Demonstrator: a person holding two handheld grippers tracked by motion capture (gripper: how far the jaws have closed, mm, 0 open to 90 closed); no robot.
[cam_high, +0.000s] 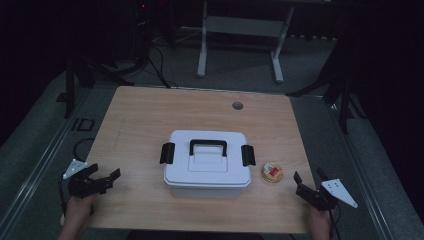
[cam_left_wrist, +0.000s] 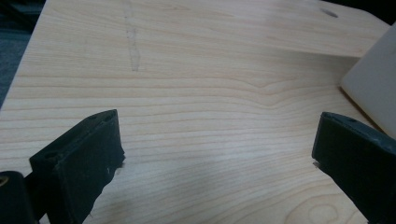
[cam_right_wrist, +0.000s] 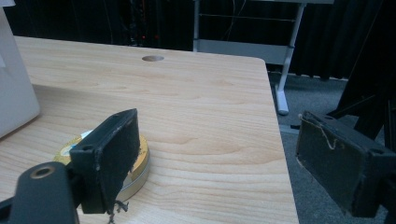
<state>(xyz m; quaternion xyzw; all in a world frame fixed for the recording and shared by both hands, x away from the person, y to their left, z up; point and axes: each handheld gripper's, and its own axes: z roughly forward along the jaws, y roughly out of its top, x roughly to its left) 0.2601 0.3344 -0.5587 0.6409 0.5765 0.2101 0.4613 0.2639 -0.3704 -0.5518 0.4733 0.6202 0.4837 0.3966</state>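
Note:
A white lidded box (cam_high: 207, 164) with a black handle (cam_high: 208, 145) and black side latches sits mid-table; one pale corner of the box (cam_left_wrist: 373, 79) shows in the left gripper view and an edge of the box (cam_right_wrist: 14, 88) in the right gripper view. A small round gold tin (cam_high: 272, 172) lies just right of it; the tin (cam_right_wrist: 137, 163) is partly hidden behind a jaw. My left gripper (cam_high: 106, 176) rests open at the table's front left, nothing between its jaws. My right gripper (cam_high: 310, 179) stands open at the front right corner, right of the tin.
The wooden table (cam_high: 150, 120) has a round cable hole (cam_high: 237, 105) near its far edge. Beyond it stands a white desk frame (cam_high: 240, 30) on grey carpet. Dark stands flank both sides. A hand holds each gripper from the bottom edge.

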